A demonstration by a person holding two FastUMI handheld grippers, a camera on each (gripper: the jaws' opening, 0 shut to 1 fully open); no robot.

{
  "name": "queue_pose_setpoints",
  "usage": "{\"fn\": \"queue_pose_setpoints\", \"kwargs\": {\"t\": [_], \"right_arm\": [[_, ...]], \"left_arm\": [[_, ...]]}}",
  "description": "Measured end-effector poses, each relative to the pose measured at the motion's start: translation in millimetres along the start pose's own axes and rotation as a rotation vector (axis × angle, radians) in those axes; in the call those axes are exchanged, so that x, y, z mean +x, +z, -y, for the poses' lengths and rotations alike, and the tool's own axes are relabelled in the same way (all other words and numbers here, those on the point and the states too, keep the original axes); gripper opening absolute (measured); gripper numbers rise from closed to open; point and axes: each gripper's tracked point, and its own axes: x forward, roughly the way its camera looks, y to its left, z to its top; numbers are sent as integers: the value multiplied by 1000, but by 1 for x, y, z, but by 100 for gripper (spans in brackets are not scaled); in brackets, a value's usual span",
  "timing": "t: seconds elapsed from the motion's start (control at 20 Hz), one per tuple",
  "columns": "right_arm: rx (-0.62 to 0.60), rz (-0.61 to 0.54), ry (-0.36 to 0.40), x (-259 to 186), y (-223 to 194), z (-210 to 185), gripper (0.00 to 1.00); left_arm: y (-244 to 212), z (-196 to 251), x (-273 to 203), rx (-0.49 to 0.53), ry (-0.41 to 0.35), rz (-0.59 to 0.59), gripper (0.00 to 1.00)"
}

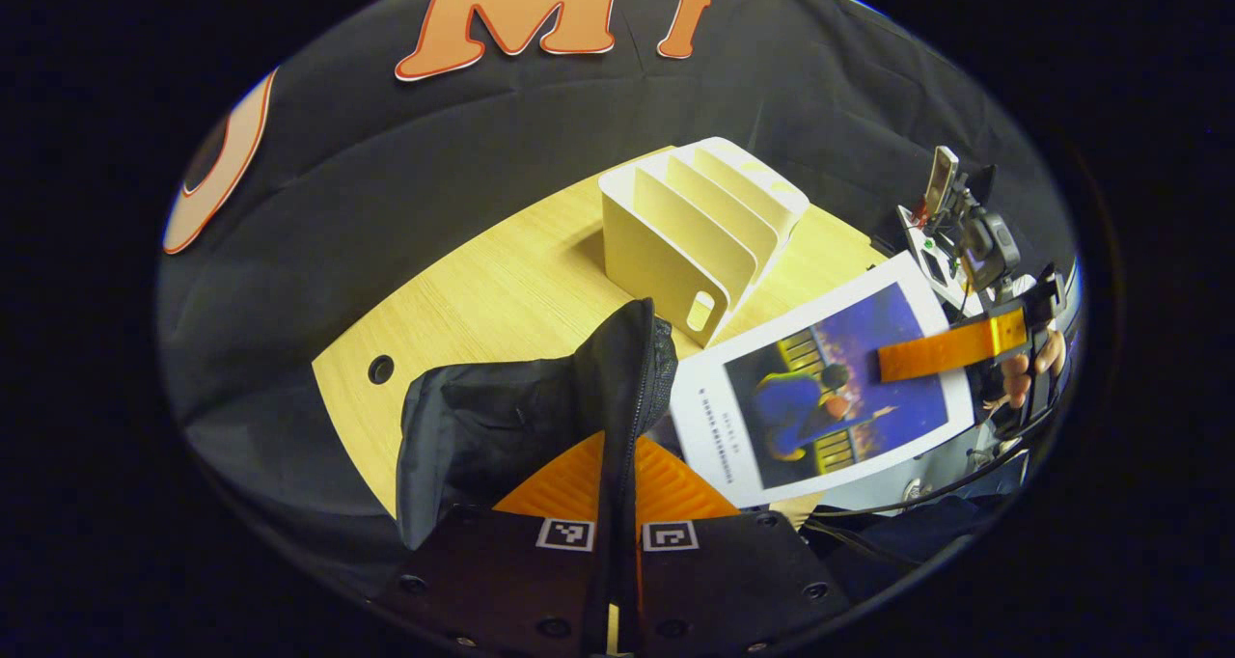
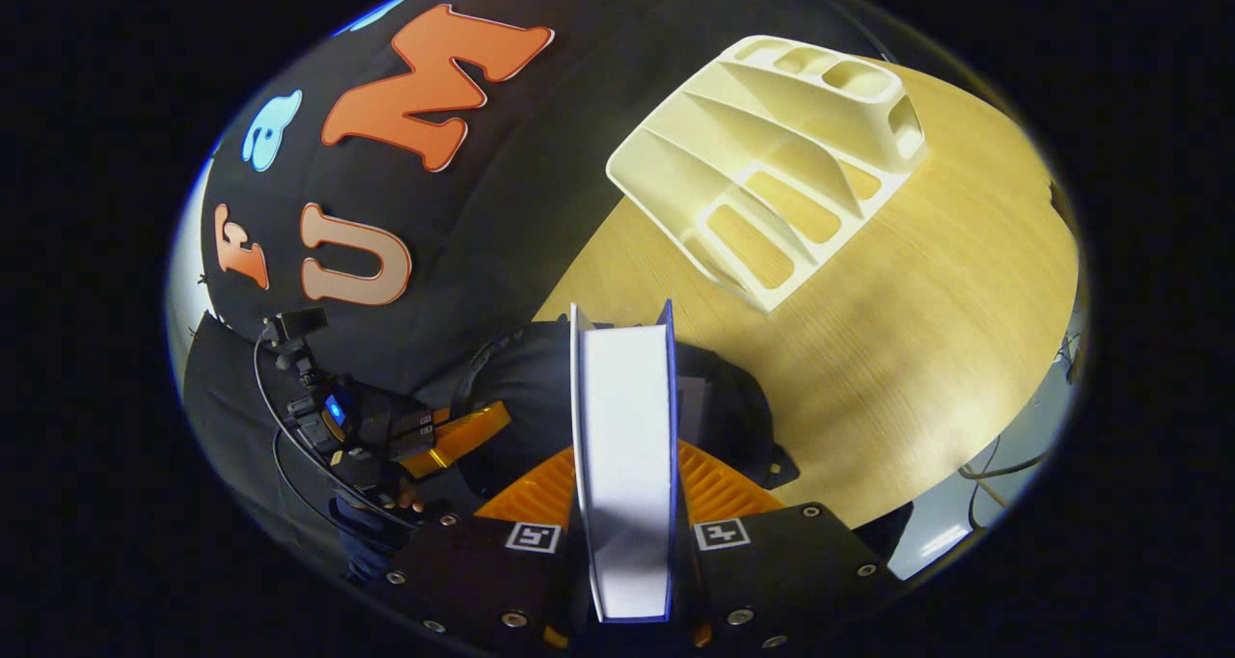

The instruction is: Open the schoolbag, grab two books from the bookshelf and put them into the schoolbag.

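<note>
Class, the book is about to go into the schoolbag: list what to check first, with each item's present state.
1. Right gripper shut on the book: ok.
2. Left gripper shut on the schoolbag edge: ok.
3. Bag mouth wide enough for the book: cannot tell.
4. Book above the bag: ok.
5. Bookshelf slots empty: ok.
6. An earlier book already inside the bag: cannot tell.

A recording booth, staged rather than lived in: black cloth wall (image 1: 405, 185) draped close behind a pale wood-grain table with a round cable hole (image 1: 463, 301). A cream plastic slotted bookshelf (image 1: 699, 229) stands on it, and loose cables (image 2: 1003, 470) trail past the table's edge over a light floor.
</note>
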Motion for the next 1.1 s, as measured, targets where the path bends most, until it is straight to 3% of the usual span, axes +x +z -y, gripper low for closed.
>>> {"fn": "queue_pose_setpoints", "kwargs": {"t": [0.2,0.35,0.75,1.1], "right_arm": [[34,12,75,33,-8,-10,36],[26,14,70,60,-13,-3,36],[133,72,153,113,-26,-12,35],[182,39,196,155,-42,-14,36]], "left_arm": [[0,4,-1,-4,-13,1,4],[0,7,-3,4,-16,6,4],[8,21,-3,15,-43,22,4],[6,36,0,20,-81,25,4]]}}
